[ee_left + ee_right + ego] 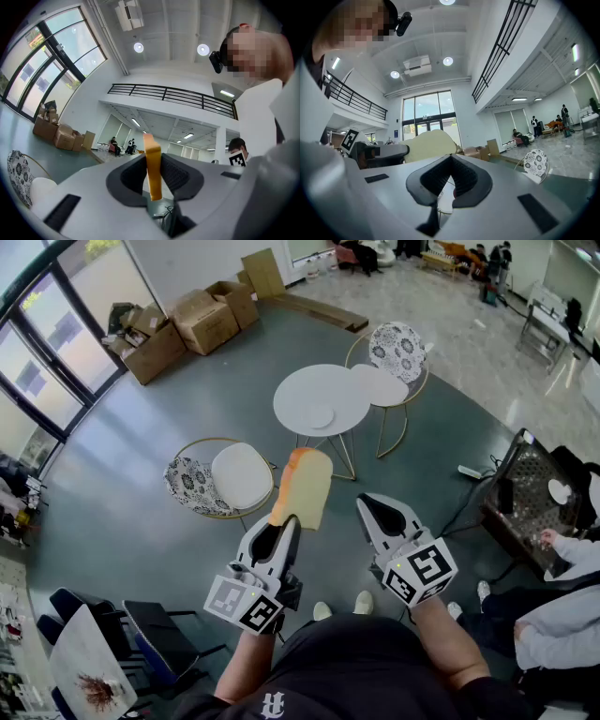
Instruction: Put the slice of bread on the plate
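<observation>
The slice of bread (303, 486) is pale with an orange-brown crust. It stands on edge in the air, with my left gripper (286, 521) shut on its lower end. In the left gripper view the bread (153, 171) shows edge-on between the two dark pads. A small white plate (321, 416) lies on the round white table (309, 390), beyond and below the bread. My right gripper (366, 502) is beside the left one at about the same height, shut with nothing in it. In the right gripper view the bread (429, 145) shows broadside to the left, past the closed jaws.
A smaller round table (380, 385) adjoins the big one. A patterned chair with a white cushion (225, 479) stands at its left and another chair (397, 348) behind. Cardboard boxes (187, 324) sit by the windows. A seated person (562, 587) and a black mesh stand (525, 493) are at the right.
</observation>
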`<action>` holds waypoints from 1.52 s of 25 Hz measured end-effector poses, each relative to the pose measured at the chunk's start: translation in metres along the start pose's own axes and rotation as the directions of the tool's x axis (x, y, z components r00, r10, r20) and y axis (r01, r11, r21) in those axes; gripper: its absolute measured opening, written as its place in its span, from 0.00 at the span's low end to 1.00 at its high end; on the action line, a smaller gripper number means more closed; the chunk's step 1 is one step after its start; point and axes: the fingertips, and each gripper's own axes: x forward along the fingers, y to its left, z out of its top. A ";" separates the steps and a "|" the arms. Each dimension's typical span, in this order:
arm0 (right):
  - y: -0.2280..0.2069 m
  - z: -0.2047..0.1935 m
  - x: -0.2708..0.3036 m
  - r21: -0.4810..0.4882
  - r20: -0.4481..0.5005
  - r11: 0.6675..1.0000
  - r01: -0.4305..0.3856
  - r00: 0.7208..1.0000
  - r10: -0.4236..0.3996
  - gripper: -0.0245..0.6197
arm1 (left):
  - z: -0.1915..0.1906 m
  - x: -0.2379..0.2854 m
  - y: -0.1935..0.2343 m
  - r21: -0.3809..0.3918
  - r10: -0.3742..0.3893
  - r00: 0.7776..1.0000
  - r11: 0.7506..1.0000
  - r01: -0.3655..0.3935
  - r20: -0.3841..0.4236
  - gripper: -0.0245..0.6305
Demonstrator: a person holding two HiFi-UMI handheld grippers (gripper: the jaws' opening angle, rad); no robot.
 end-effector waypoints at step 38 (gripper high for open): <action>0.044 -0.021 0.038 0.060 0.020 0.997 0.038 0.999 -0.039 0.04 | 0.003 -0.028 0.072 -0.054 -0.021 1.000 0.998 0.020 -0.014 0.18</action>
